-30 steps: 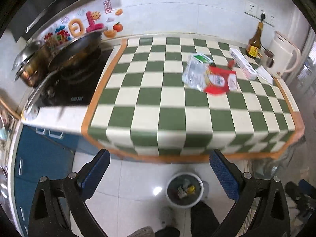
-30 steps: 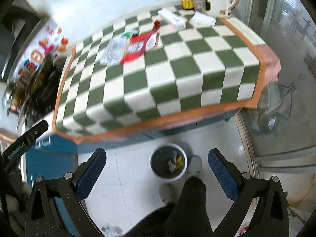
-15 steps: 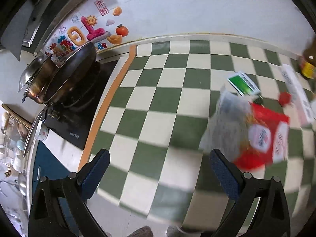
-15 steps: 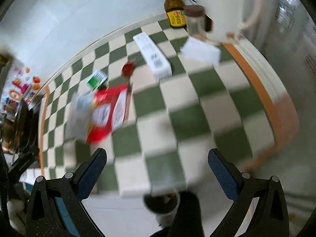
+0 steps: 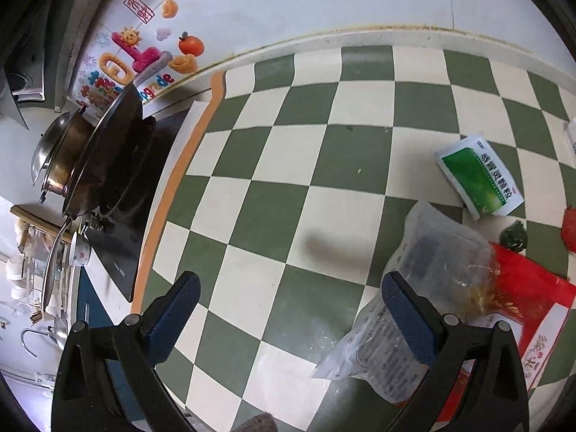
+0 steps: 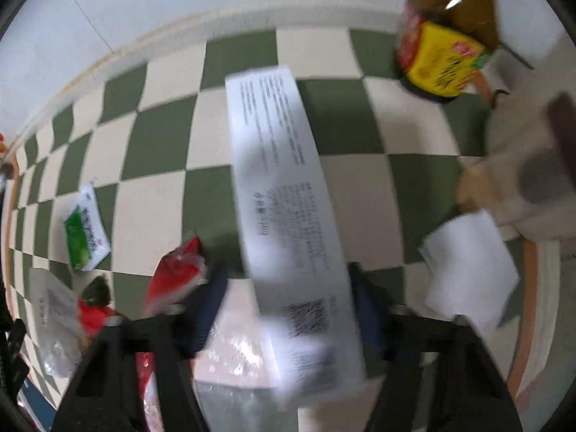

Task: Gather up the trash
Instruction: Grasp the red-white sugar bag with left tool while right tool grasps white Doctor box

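1. You've swung both hand-held grippers off the floor bin and in over the checkered desk (image 5: 345,223), so you're back at the trash pile for another pick.
2. Your right hand-held gripper (image 6: 284,309) has just been closing, and the long white box (image 6: 284,194) sits between its jaws. It's too blurry to tell if the pads are actually pressing on it yet.
3. That box lies flat, mid-desk toward the right. Its long axis runs from the near end, between your jaws, to the far end by the wall, leaning a bit left. Looks like you're taking it across the short side, which seems right.
4. Your left hand-held gripper (image 5: 288,309) is wide apart and empty, hovering over the desk with the clear plastic bag (image 5: 414,306) just by its right finger. The green sachet (image 5: 478,176) lies further back.
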